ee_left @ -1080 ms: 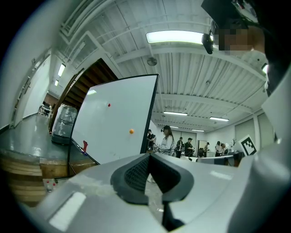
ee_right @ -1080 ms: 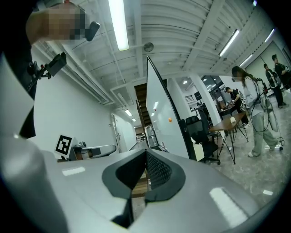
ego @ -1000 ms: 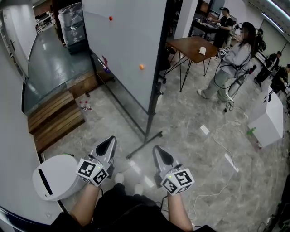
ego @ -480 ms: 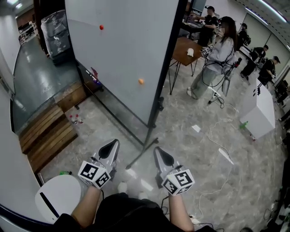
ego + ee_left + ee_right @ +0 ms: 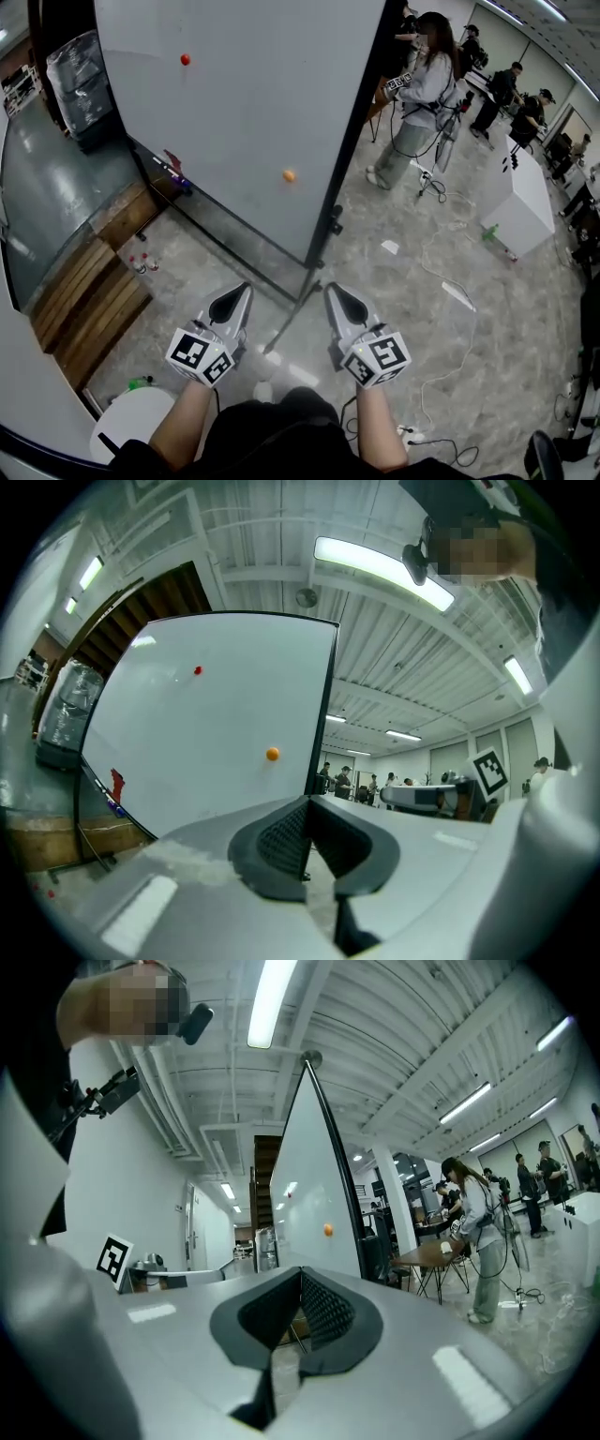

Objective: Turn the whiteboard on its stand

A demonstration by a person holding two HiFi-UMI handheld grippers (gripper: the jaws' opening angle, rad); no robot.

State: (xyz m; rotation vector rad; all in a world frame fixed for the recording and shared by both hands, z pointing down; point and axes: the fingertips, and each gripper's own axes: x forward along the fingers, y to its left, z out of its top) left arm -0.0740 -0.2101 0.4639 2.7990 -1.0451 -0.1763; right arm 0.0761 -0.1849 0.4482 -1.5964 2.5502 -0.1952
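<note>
The whiteboard (image 5: 253, 112) stands upright on its black stand, its black side post (image 5: 349, 141) running down to a floor foot (image 5: 292, 319). A red magnet (image 5: 185, 59) and an orange magnet (image 5: 289, 175) stick to its face. My left gripper (image 5: 234, 302) and right gripper (image 5: 338, 300) hover side by side just short of the foot, both shut with nothing between the jaws, neither touching the board. In the left gripper view the whiteboard (image 5: 216, 724) fills the space beyond the left gripper (image 5: 307, 803). In the right gripper view the whiteboard (image 5: 314, 1194) is seen nearly edge-on past the right gripper (image 5: 300, 1277).
A person (image 5: 417, 84) stands right of the board, with others farther back. A white cabinet (image 5: 516, 192) is at the right, cables (image 5: 450, 291) trail over the floor, wooden steps (image 5: 89, 291) lie at the left, and a white round bin (image 5: 141, 417) sits at the lower left.
The whiteboard has come closer and fills more of the head view, its foot now right before the grippers. Both grippers stay shut and side by side.
</note>
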